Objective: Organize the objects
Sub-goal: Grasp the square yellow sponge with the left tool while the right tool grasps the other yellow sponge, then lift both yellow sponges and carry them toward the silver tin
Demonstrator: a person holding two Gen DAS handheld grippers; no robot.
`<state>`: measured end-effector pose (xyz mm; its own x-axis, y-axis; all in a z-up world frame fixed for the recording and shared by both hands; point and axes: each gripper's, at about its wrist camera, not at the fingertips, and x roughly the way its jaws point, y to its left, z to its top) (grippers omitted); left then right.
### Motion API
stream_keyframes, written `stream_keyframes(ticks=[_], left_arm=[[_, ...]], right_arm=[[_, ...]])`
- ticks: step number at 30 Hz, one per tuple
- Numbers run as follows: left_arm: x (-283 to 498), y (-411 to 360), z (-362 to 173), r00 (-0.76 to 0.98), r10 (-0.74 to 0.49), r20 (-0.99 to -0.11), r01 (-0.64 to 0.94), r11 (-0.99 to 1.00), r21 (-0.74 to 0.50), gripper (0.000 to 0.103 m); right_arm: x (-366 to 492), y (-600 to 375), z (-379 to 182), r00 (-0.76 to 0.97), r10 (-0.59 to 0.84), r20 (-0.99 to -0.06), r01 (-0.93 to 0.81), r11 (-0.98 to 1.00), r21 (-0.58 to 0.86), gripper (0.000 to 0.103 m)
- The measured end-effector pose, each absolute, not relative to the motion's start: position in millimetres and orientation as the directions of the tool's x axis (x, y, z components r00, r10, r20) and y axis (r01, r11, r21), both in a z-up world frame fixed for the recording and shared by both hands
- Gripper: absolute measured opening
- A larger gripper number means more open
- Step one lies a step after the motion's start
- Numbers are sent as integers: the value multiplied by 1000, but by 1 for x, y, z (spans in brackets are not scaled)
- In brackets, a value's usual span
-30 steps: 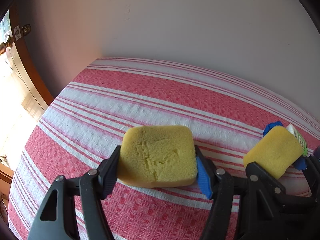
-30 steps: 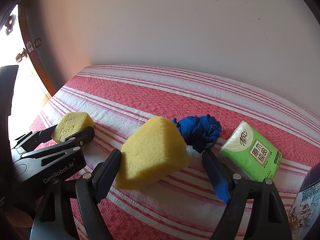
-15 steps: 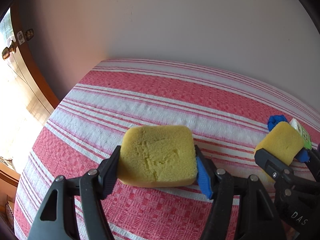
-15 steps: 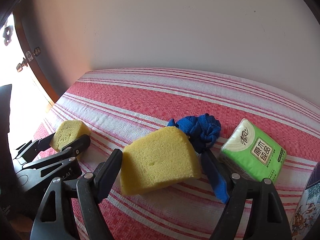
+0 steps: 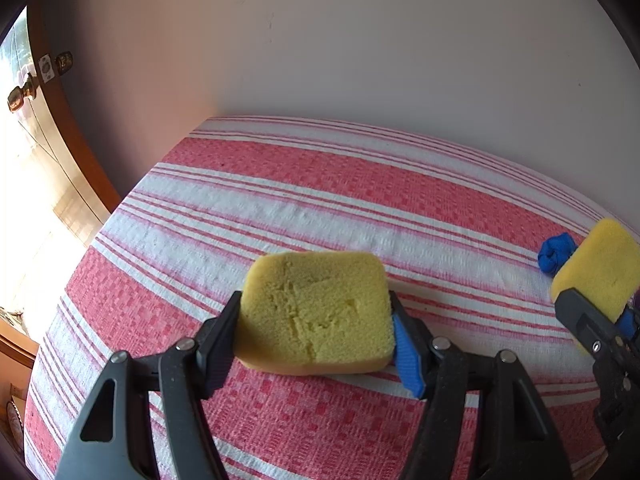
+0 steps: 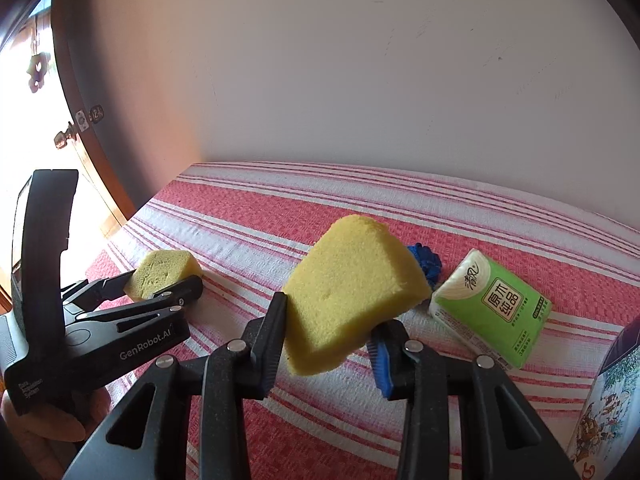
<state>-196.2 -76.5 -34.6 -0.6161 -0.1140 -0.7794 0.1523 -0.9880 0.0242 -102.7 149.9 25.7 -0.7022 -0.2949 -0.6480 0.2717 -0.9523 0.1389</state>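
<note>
Between right tool (image 6: 328, 338) pads, sponge (image 6: 352, 292) tilted, long axis up-right.

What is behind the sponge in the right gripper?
Behind the sponge in the right gripper lies a blue knotted cloth on the striped tablecloth; the sponge covers most of it.

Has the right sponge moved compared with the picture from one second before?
Yes. The right sponge has risen off the cloth and now hides part of the blue cloth ball; the right tool has just closed on it.
</note>
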Motion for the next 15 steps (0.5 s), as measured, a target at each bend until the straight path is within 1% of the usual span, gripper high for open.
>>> stream_keyframes(ticks=[4,8,15], left_arm=[[-191,-71,-31,-634,-120,-764,148,-988,33,67],[-186,-65,-30,-640,-114,-760,131,-991,38,67],[-178,-66,-29,-642,-96,-761,133,-991,13,67]], right_arm=[[-83,161,37,-765,-221,-606,212,-973,86,40],[-74,162,42,-795,-160,-585,172,-984,36,40],[-66,163,44,-825,-110,-554,137,-991,-6,40]])
